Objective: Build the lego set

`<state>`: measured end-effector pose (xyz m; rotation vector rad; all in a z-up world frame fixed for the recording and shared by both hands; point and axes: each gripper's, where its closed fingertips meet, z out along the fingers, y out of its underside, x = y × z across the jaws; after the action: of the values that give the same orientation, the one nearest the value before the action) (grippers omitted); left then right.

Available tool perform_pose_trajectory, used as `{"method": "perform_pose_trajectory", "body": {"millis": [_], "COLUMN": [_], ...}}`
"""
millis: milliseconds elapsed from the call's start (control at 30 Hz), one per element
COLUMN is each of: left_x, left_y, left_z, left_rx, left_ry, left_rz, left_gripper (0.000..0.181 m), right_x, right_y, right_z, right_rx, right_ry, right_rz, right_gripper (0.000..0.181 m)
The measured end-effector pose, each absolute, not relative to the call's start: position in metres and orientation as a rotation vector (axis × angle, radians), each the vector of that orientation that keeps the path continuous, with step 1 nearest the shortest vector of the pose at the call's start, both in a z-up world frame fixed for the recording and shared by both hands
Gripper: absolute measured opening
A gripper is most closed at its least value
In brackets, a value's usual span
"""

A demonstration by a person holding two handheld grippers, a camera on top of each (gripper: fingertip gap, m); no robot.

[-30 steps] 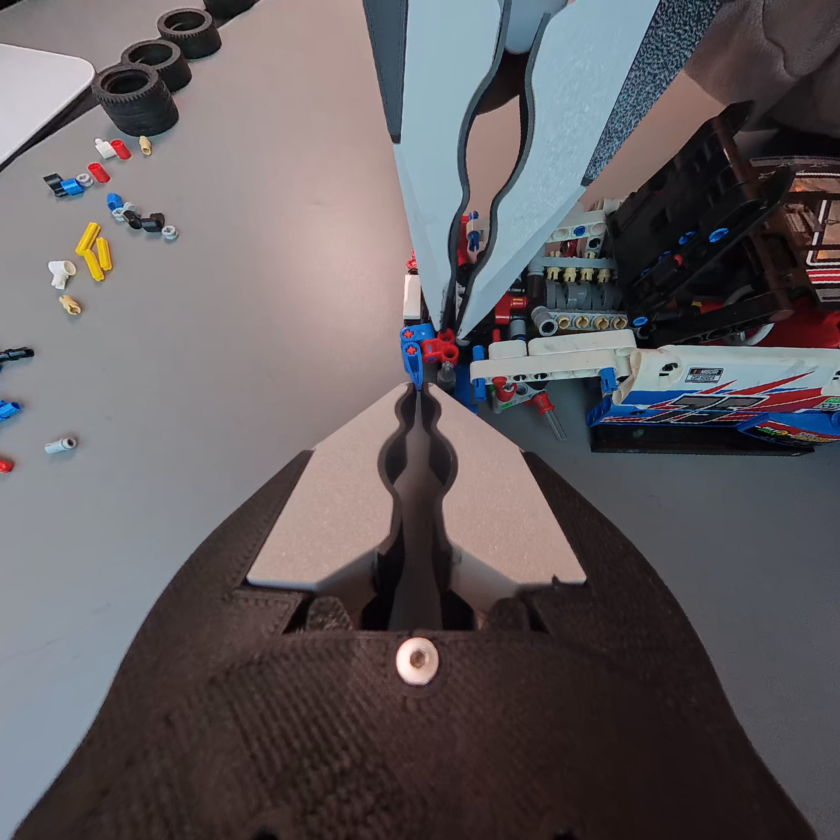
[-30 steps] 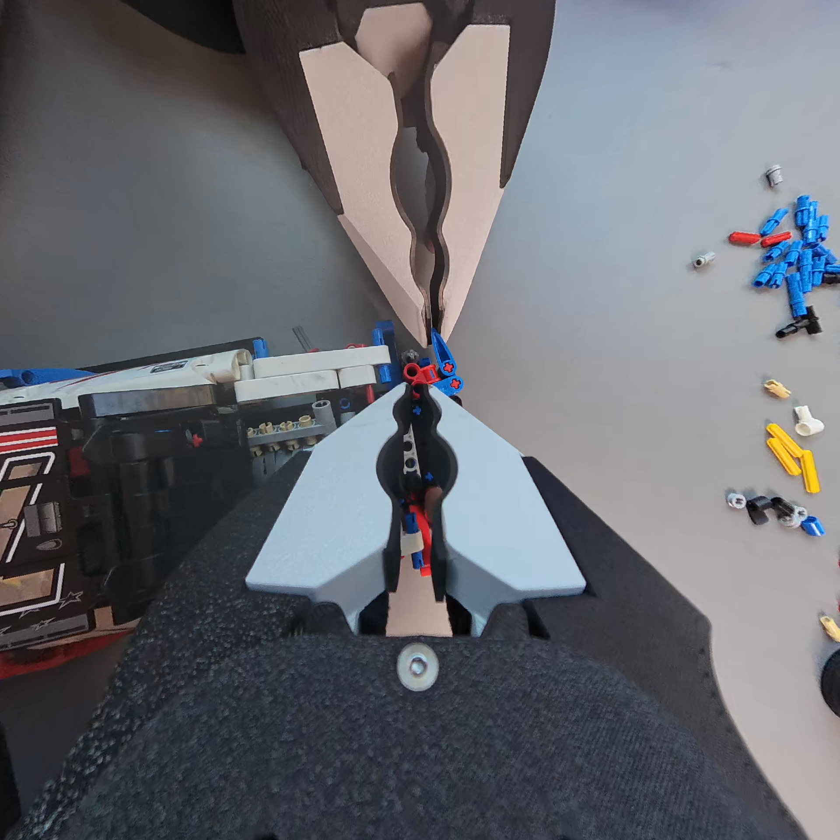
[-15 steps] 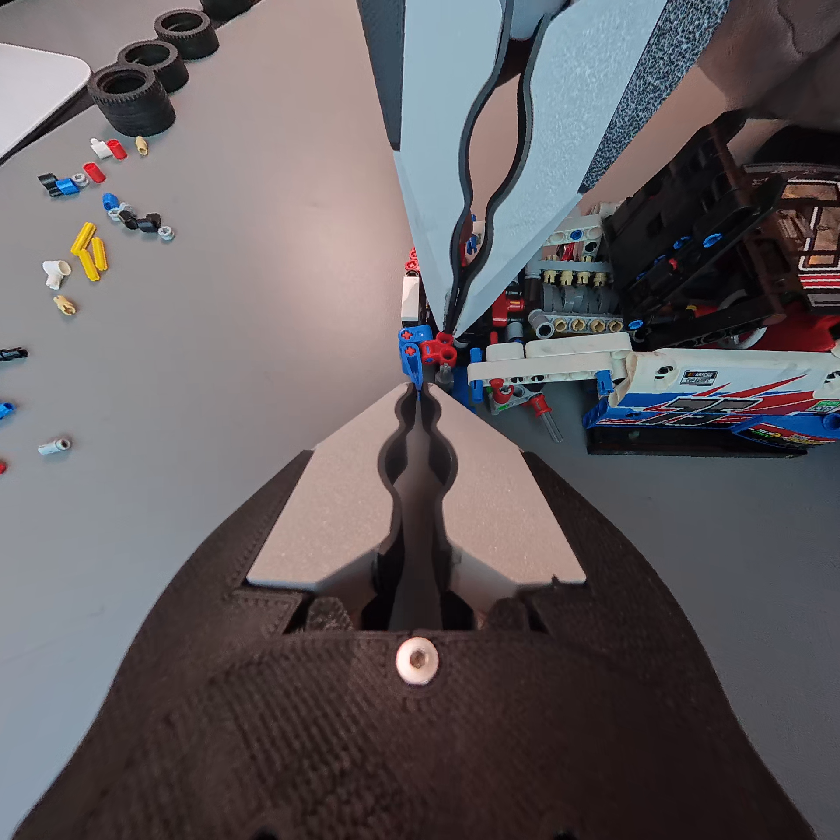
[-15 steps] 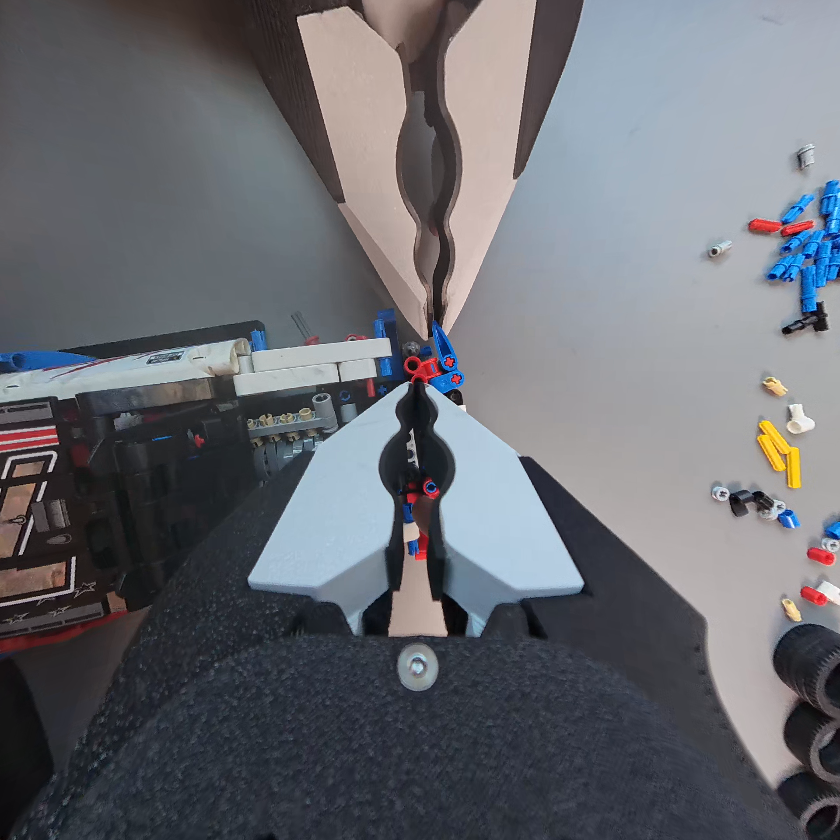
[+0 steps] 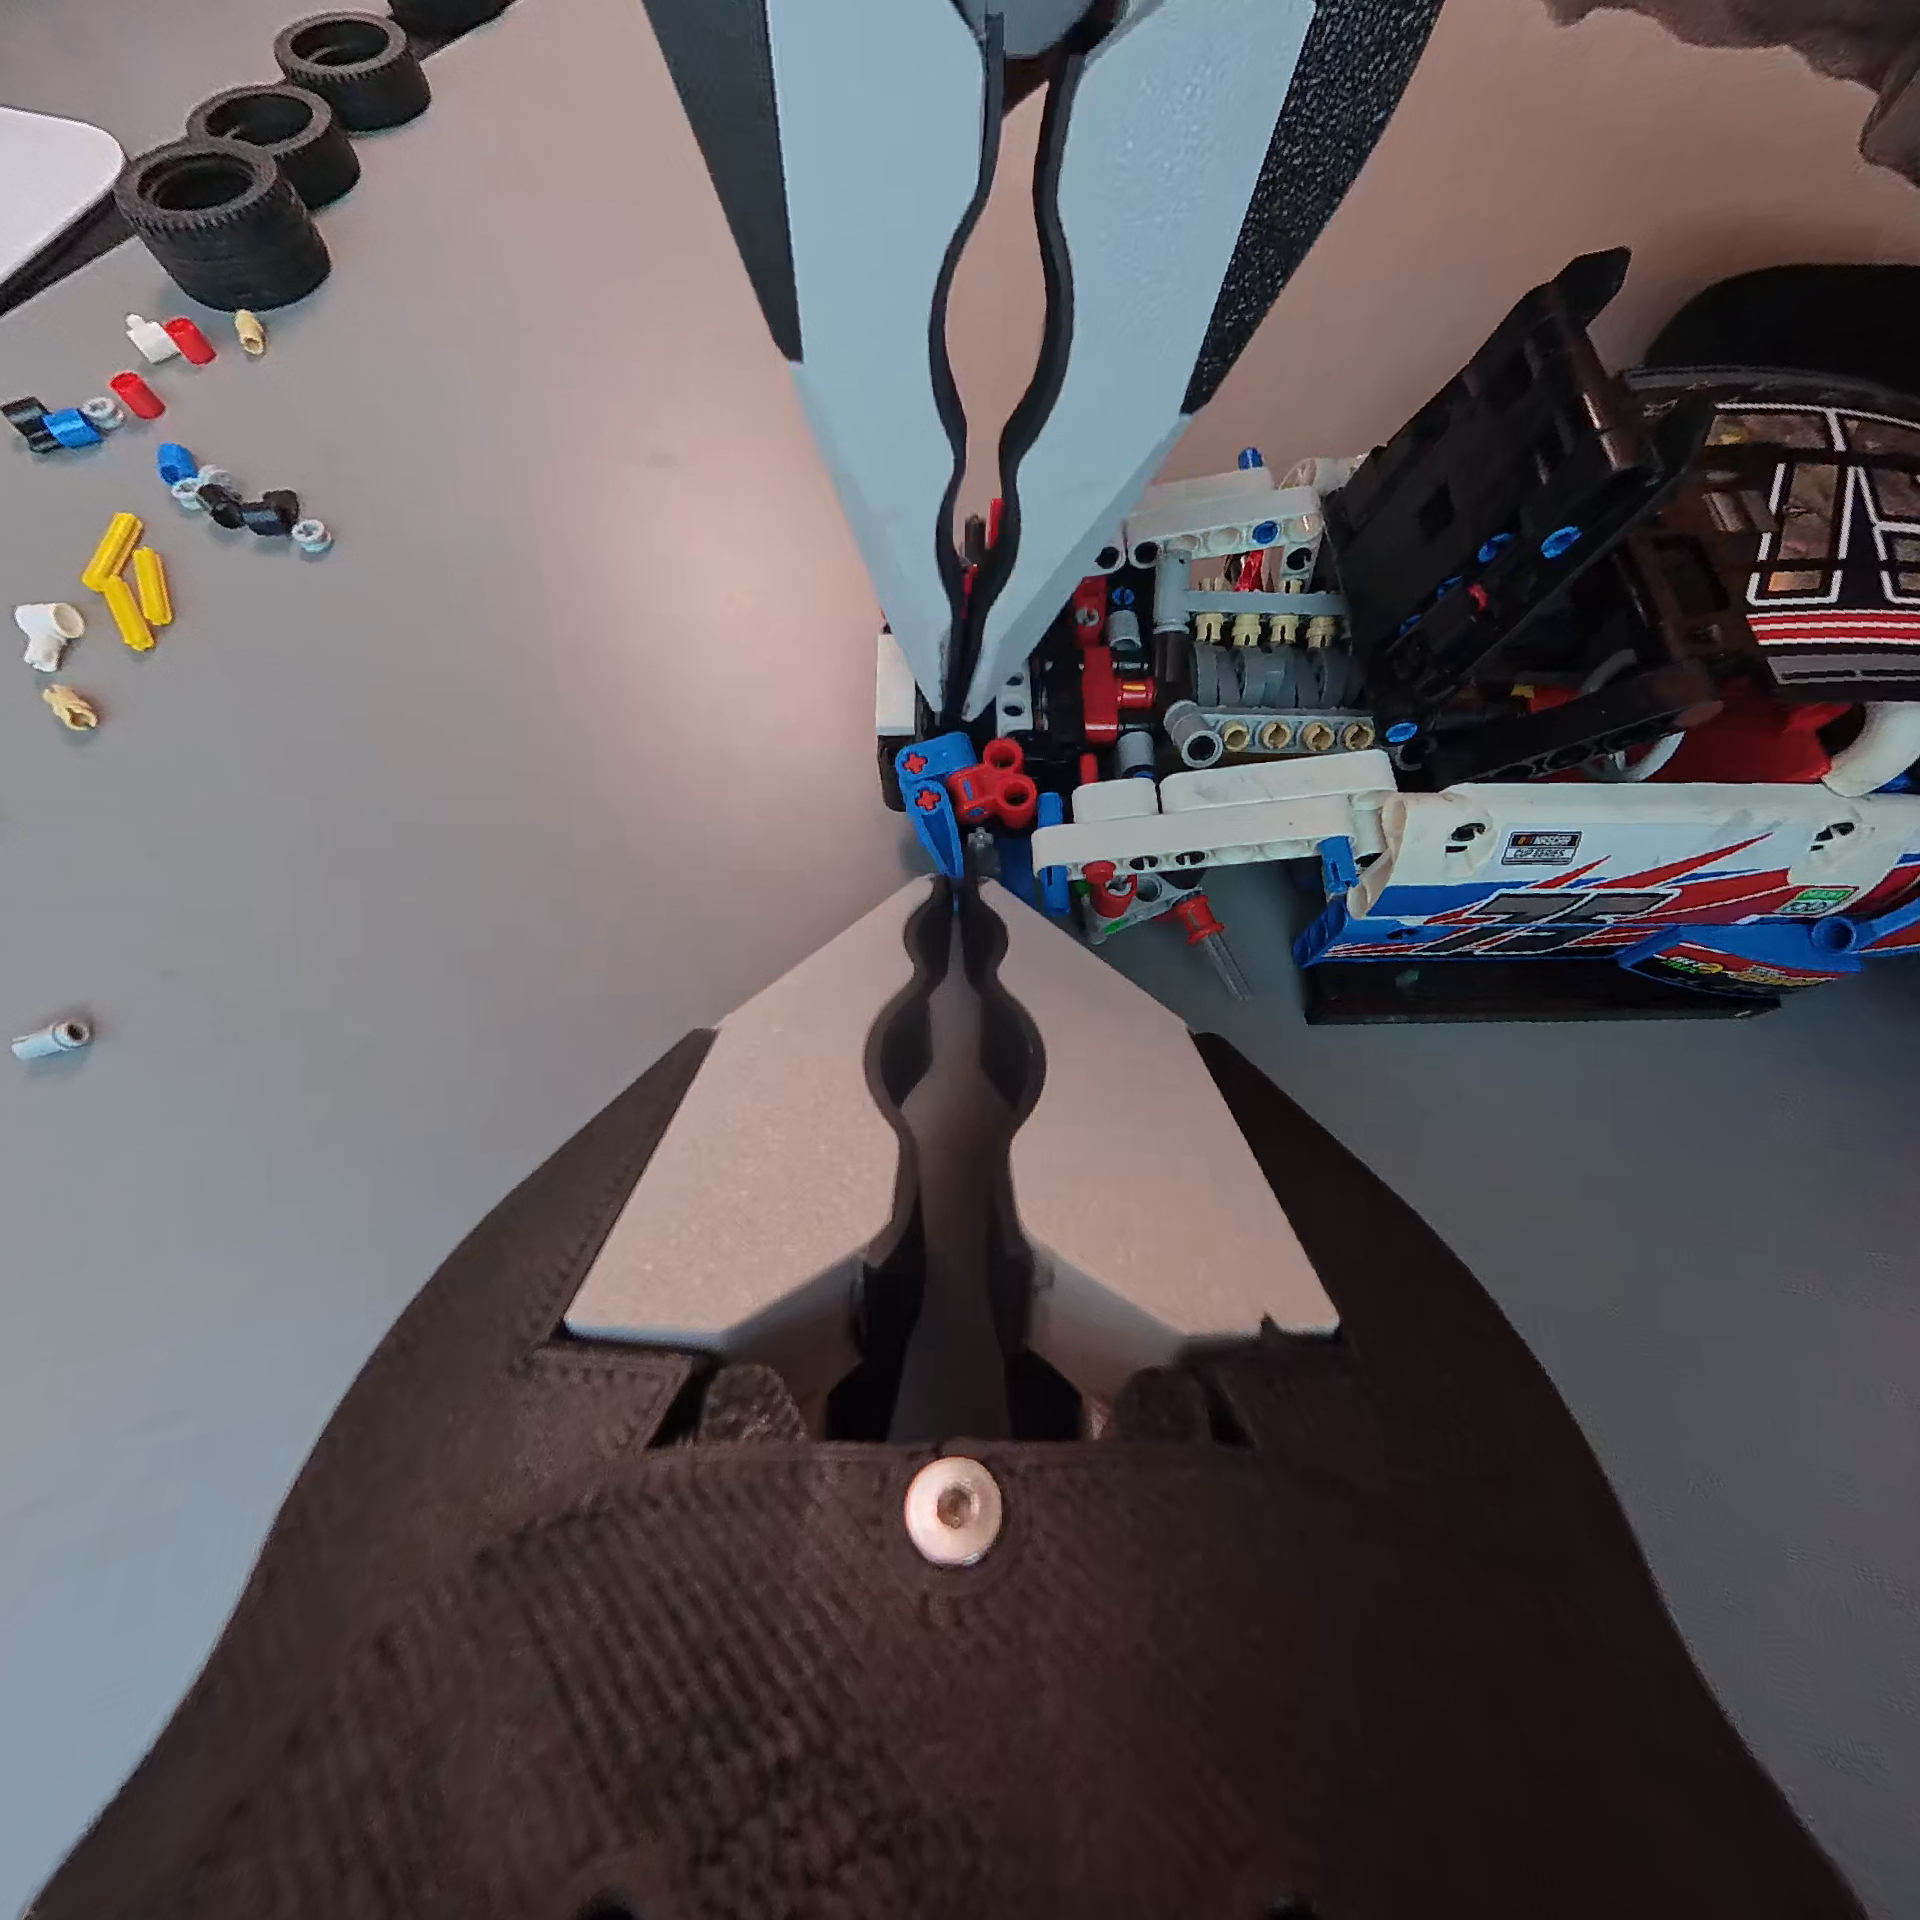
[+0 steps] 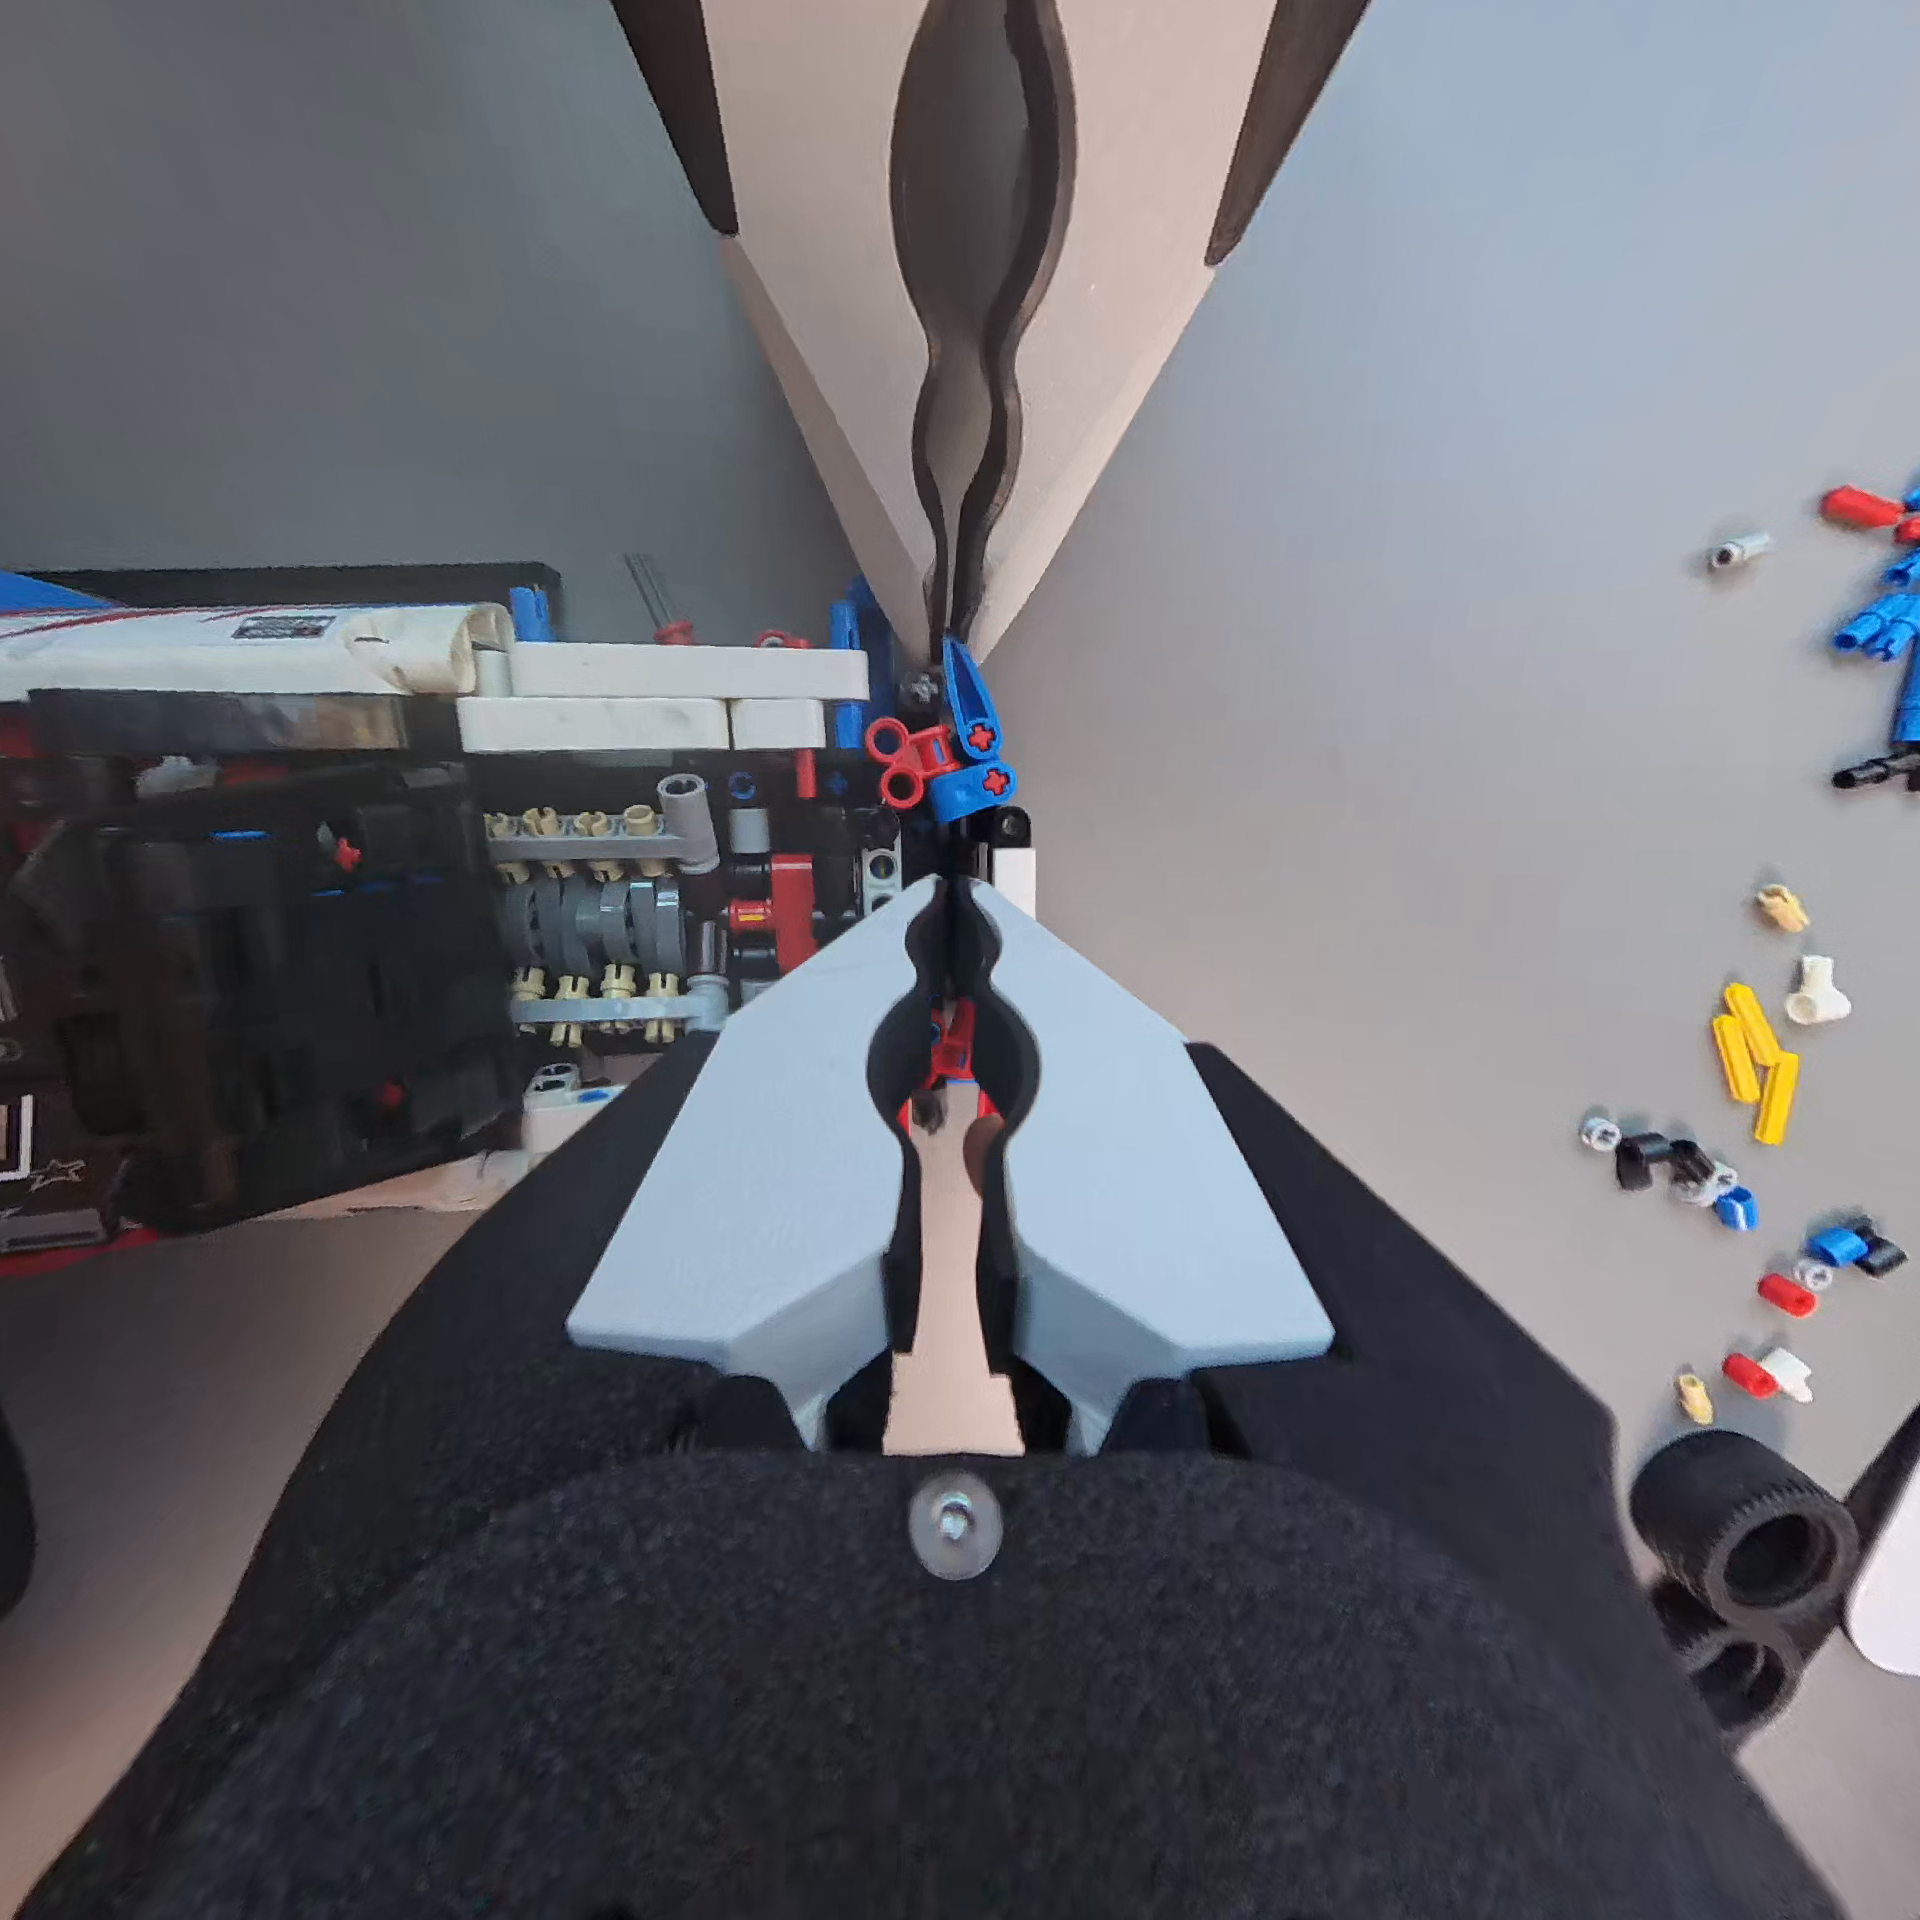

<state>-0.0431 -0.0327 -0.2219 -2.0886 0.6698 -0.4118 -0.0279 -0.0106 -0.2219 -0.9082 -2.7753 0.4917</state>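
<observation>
A partly built lego race car [image 5: 1455, 862] lies on a grey table, with white, blue and red side panels and its engine showing. It also shows in the right wrist view [image 6: 623, 675]. At its front end a blue curved piece [image 5: 928, 795] joins a red connector [image 5: 995, 779]. My left gripper [image 5: 956, 883] is shut on the tip of the blue piece [image 6: 966, 717]. My right gripper [image 6: 951, 883] comes from the opposite side. It is shut at the car's black front frame [image 6: 982, 831], just behind the blue piece.
Black tyres [image 5: 223, 223] and small loose pins and connectors lie to the left, among them yellow ones [image 5: 125, 582]. In the right wrist view the tyres [image 6: 1745, 1548] and the yellow pieces [image 6: 1756, 1060] are on the right. A white flat object [image 5: 42, 187] lies by the tyres.
My right gripper's tips have shifted off the red connector to the black frame behind it. Both views have drawn closer to the car's front. My left gripper still holds the blue piece.
</observation>
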Motion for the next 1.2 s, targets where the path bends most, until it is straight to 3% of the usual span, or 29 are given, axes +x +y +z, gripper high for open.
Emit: {"method": "perform_pose_trajectory", "body": {"millis": [167, 967, 1200], "left_x": [-0.044, -0.047, -0.052], "left_y": [-0.030, -0.029, -0.028], "left_z": [-0.221, -0.224, -0.225], "left_rx": [-2.078, -2.086, -2.111], "left_ry": [0.682, 0.652, 0.605], "left_rz": [-0.355, -0.349, -0.326], "left_gripper": [0.000, 0.000, 0.000], "right_x": [-0.033, -0.035, -0.036], "right_y": [-0.028, -0.024, -0.025], "right_z": [-0.200, -0.215, -0.215], "right_rx": [-1.030, -1.069, -1.116], "right_ry": [-2.699, -2.710, -2.698], "right_rz": [0.832, 0.647, 0.625], "right_gripper": [0.004, 0.001, 0.011]}}
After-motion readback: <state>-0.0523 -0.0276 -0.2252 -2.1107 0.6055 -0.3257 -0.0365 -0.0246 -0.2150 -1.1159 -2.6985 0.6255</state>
